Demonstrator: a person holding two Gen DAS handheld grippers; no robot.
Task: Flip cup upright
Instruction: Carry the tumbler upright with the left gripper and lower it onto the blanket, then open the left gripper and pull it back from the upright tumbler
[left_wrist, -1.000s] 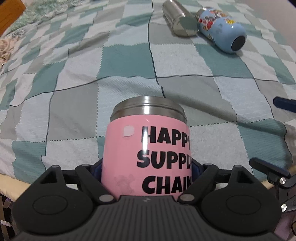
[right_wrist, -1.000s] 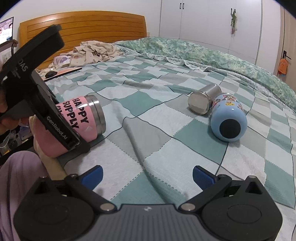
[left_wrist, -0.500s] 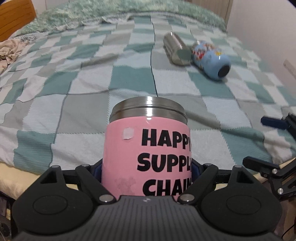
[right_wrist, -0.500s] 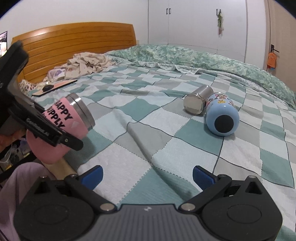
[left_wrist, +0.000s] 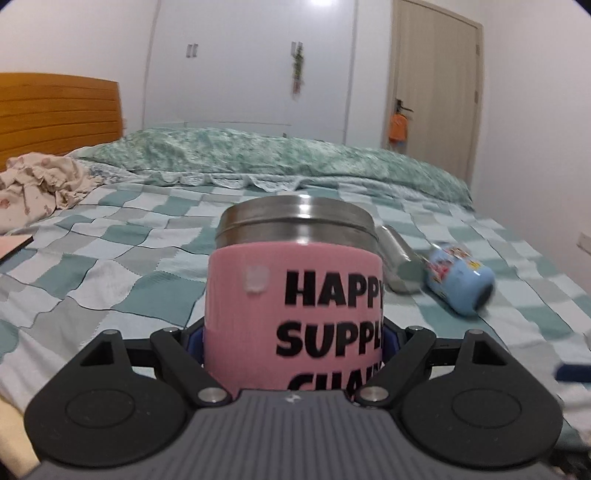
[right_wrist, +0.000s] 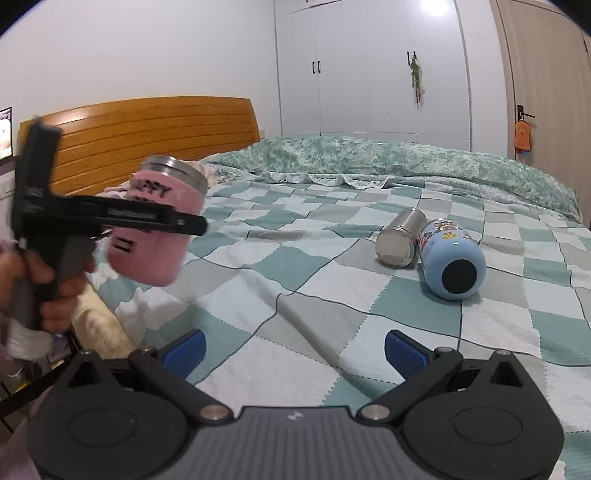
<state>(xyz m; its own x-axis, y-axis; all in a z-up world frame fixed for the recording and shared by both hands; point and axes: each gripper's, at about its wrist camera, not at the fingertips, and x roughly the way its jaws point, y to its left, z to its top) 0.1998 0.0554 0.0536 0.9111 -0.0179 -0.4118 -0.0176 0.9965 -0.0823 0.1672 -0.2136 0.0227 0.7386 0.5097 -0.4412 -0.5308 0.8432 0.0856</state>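
My left gripper (left_wrist: 293, 338) is shut on the pink cup (left_wrist: 295, 310), which has black lettering and a steel rim. In the right wrist view the pink cup (right_wrist: 155, 221) is held in the air above the bed's near left edge, tilted with its steel rim up and to the right, in the left gripper (right_wrist: 110, 218). My right gripper (right_wrist: 293, 343) is open and empty, low over the checked blanket (right_wrist: 295, 295).
A steel cup (right_wrist: 397, 240) and a light blue patterned bottle (right_wrist: 452, 262) lie on their sides, touching, at the right of the bed. Crumpled clothes (left_wrist: 37, 188) lie by the wooden headboard (right_wrist: 155, 136). A green duvet (right_wrist: 388, 158) lies along the far side.
My left gripper has lifted the pink cup off the bed and tipped it from lying towards upright. The right gripper has stayed open and nearly still.
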